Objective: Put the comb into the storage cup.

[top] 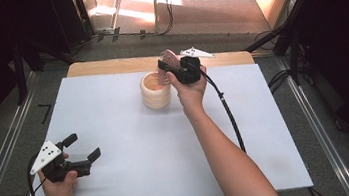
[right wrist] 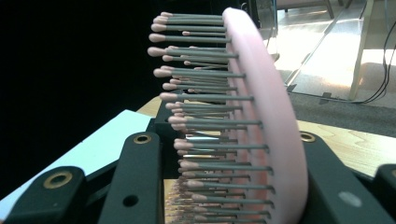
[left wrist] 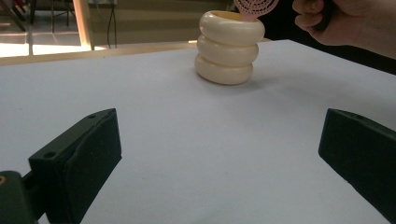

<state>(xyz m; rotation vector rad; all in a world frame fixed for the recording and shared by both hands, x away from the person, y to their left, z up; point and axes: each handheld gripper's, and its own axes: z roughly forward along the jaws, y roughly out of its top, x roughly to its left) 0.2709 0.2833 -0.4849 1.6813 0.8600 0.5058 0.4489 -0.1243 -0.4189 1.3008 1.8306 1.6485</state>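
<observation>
Left claw (top: 84,147) rests low at the near left of the white desk (top: 116,135), jaws spread wide, nothing between them. Well apart, toward the far middle, stands a cream ribbed holder (top: 156,90), upright and open at the top. Just above its rim, the right claw (top: 165,69) is clenched on a pink hairbrush (top: 168,58); the brush's lower end dips into the holder's mouth, its bristles pointing sideways.
</observation>
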